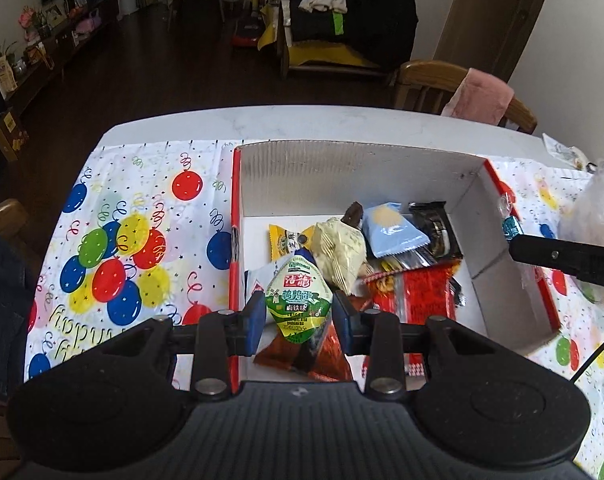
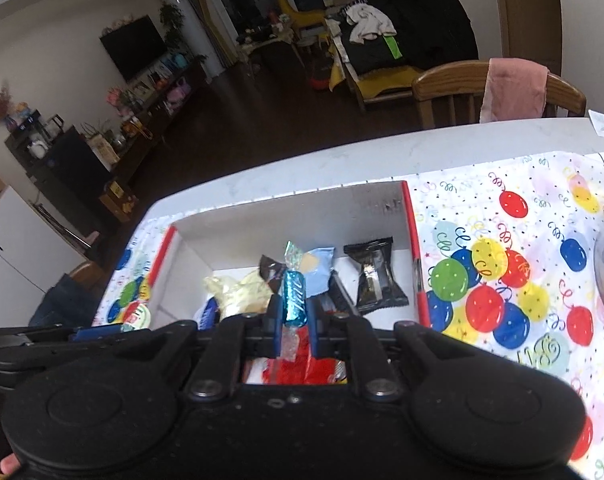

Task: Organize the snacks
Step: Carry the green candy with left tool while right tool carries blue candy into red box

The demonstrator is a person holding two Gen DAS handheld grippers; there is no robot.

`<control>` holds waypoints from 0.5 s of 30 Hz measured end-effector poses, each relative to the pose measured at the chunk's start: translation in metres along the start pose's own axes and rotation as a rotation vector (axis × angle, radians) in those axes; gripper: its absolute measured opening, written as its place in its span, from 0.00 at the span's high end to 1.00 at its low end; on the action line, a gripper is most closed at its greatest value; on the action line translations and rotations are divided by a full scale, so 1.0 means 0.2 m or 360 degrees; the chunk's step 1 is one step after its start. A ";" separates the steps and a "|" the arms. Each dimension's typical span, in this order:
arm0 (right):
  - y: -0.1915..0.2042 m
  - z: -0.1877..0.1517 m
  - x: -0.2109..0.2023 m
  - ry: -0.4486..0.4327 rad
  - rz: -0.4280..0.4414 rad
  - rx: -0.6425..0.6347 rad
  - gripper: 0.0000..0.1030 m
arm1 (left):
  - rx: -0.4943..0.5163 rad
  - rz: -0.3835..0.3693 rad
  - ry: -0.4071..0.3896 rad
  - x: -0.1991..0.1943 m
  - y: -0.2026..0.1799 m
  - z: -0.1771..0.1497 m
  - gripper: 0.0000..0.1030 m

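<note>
A red-edged white cardboard box (image 1: pixel 342 172) sits on the table and holds several wrapped snacks. My left gripper (image 1: pixel 298 312) is shut on a green and white snack packet (image 1: pixel 298 300), held over the box's near left part. My right gripper (image 2: pixel 296 312) is shut on a blue foil-wrapped candy (image 2: pixel 295 300) above the box (image 2: pixel 286 216). In the left wrist view, the right gripper's finger (image 1: pixel 562 258) juts in over the box's right wall with the candy (image 1: pixel 512 228) at its tip. In the right wrist view, the left gripper and its packet (image 2: pixel 138 316) show at the box's left wall.
A balloon-print cloth (image 1: pixel 142 240) covers the white table (image 1: pixel 302 124). In the box lie a pale yellow packet (image 1: pixel 338 248), a light blue packet (image 1: pixel 390 228), a black packet (image 2: pixel 374 276) and red wrappers (image 1: pixel 418 292). A clear plastic bag (image 1: pixel 594 208) sits at far right. A wooden chair (image 2: pixel 482 88) stands behind.
</note>
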State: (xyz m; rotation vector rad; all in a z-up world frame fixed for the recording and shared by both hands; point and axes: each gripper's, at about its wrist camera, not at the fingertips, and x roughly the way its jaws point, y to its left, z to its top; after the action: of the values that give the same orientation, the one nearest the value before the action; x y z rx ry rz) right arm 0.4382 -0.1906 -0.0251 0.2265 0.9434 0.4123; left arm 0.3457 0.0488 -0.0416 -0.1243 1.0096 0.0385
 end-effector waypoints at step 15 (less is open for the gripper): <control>0.00 0.11 0.41 0.0232 -0.0074 -0.0019 0.90 | 0.0094 0.0106 0.0193 0.31 -0.05 0.16 0.66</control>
State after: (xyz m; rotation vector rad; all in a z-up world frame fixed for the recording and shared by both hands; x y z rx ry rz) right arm 0.4985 -0.1555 -0.0721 0.1649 1.0868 0.3950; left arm 0.4070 0.0420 -0.0769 -0.0392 1.1350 0.0624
